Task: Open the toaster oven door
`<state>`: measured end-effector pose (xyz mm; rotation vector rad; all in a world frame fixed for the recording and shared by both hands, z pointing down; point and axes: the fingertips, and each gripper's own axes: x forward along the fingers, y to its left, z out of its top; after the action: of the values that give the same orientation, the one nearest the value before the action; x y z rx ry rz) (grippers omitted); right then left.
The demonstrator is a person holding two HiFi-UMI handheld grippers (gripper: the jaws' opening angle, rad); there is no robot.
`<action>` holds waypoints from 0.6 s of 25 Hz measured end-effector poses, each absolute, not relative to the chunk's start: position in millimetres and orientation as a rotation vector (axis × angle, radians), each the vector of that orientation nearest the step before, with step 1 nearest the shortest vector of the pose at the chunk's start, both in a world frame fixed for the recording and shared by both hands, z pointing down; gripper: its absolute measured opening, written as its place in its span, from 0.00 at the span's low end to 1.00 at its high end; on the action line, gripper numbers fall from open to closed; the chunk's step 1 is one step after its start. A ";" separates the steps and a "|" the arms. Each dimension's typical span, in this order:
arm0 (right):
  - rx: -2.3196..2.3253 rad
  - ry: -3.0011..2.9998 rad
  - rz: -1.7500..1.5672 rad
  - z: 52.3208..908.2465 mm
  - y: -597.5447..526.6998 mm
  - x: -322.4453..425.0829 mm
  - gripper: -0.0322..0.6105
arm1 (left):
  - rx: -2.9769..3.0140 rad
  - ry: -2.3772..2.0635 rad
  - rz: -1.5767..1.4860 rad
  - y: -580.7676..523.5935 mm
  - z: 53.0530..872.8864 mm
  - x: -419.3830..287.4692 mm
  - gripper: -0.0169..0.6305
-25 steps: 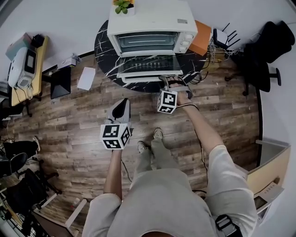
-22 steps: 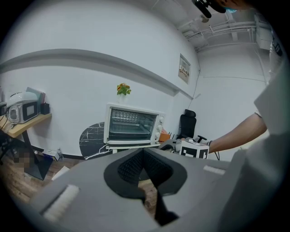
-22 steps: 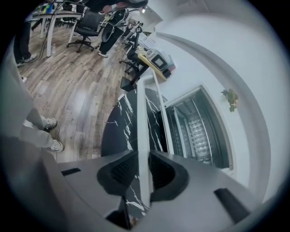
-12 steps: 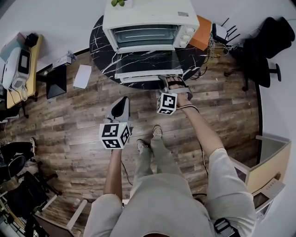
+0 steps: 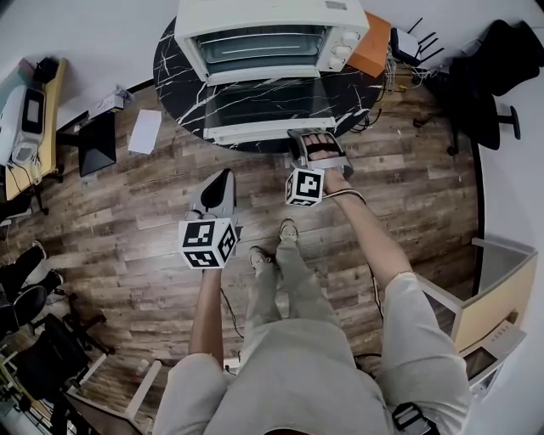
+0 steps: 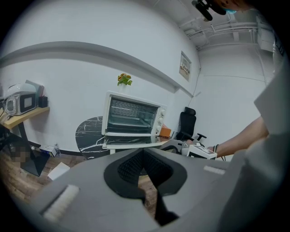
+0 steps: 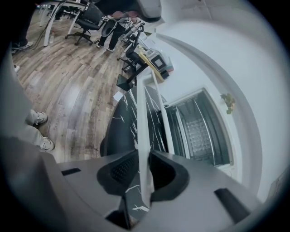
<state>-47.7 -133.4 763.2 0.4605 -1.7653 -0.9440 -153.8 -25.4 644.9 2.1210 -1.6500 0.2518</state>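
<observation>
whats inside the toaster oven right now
Only a wire rack shows inside the toaster oven, its door down. Under the rack it is too dim to tell.

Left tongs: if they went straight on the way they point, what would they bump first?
Probably the round black table, at its front rim below the open oven door. The left tongs point slightly downward, so they might pass under it and reach the wooden floor instead; depth is unclear.
</observation>
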 end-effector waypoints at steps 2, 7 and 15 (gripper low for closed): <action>0.475 -1.762 -0.960 766.2 -133.2 -47.7 0.17 | 2.132 -1.642 0.260 -27.8 649.4 -151.2 0.04; 0.502 -1.749 -0.998 777.0 -131.1 -47.1 0.17 | 2.149 -1.628 0.263 -33.3 660.0 -146.4 0.04; 0.541 -1.732 -1.042 794.2 -128.2 -45.9 0.17 | 2.144 -1.608 0.272 -31.0 686.2 -144.5 0.04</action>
<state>-45.9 -128.2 794.2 0.5412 -1.7325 -1.0423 -144.5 -31.0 686.2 2.1443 -1.6078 0.2720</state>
